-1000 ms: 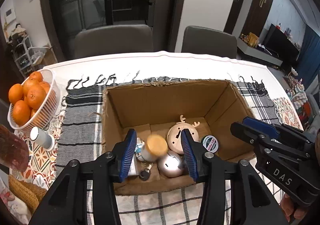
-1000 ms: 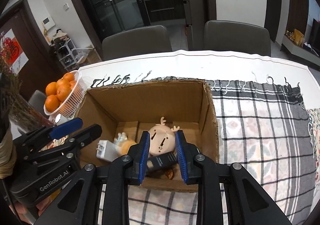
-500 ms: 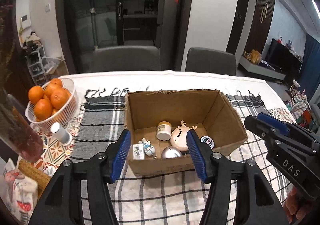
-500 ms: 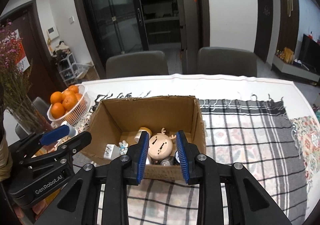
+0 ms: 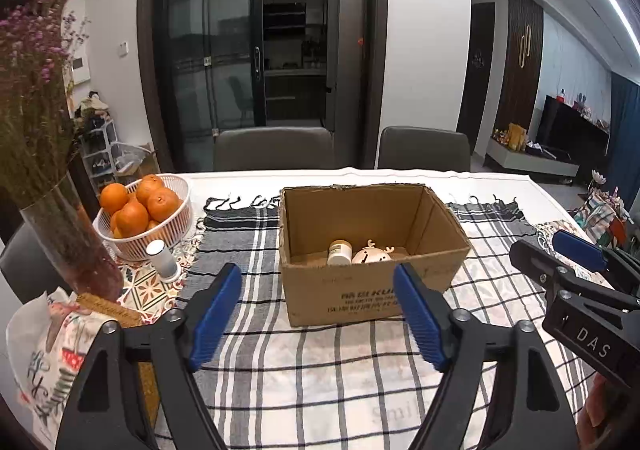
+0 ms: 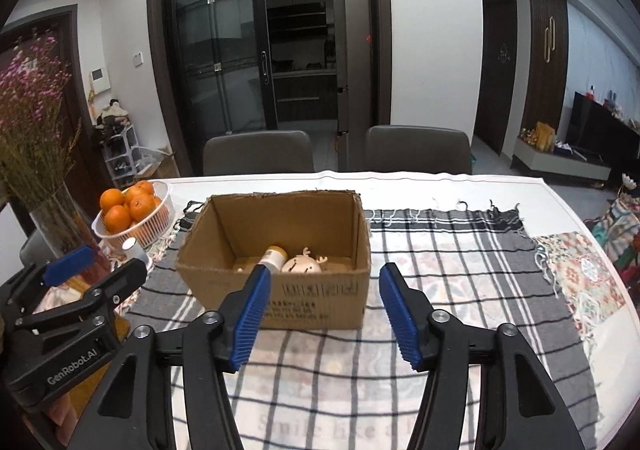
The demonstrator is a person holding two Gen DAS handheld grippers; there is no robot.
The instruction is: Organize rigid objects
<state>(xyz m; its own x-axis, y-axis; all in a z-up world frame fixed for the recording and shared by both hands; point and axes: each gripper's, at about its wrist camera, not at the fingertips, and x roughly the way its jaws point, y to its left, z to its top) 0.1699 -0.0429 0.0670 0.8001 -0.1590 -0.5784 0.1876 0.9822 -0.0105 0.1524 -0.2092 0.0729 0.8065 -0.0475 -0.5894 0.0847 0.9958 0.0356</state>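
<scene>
An open cardboard box stands on a checked cloth in the middle of the table. Inside it I see a white jar with a tan lid and a round cream toy with antlers; the box's other contents are hidden by its front wall. My left gripper is open and empty, in front of the box. My right gripper is open and empty, also in front of the box. Each gripper shows at the edge of the other's view.
A white basket of oranges stands at the left with a small white bottle beside it. A glass vase of purple flowers is at the near left. Two grey chairs stand behind the table.
Both grippers have pulled back and up from inside the box to in front of it. Both have opened wider. The things in the box stay where they were.
</scene>
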